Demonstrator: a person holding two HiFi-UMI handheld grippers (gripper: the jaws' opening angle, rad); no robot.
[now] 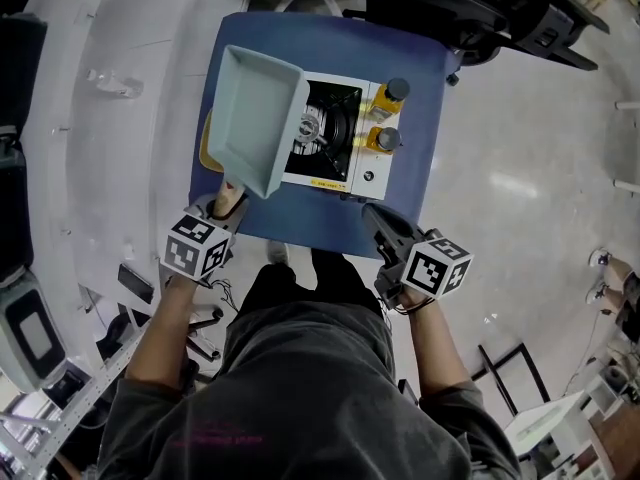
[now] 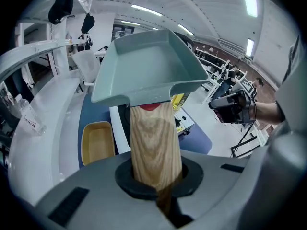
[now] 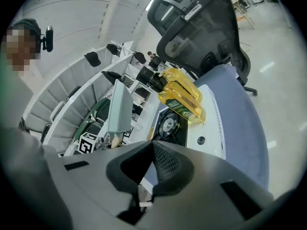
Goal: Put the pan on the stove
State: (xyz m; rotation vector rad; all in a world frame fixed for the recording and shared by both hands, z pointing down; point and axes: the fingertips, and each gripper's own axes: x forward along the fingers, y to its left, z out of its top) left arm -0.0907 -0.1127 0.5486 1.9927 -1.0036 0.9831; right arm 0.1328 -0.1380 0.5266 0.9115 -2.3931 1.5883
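A pale teal square pan (image 1: pixel 255 118) with a wooden handle (image 2: pixel 156 143) hangs tilted above the left part of the white single-burner stove (image 1: pixel 330 133) on the blue table. My left gripper (image 1: pixel 228 203) is shut on the handle at the table's near left edge. In the left gripper view the pan (image 2: pixel 148 61) fills the middle and hides most of the stove (image 2: pixel 186 122). My right gripper (image 1: pixel 378 216) hovers at the table's near right corner, shut with nothing in it. The right gripper view shows the pan (image 3: pixel 119 109) edge-on, left of the burner (image 3: pixel 169 123).
Two yellow bottles (image 1: pixel 388 93) with dark caps stand on the stove's right side, close to the burner. A yellow tray (image 2: pixel 97 140) lies on the table left of the stove, partly under the pan. A black office chair (image 3: pixel 206 32) stands beyond the table.
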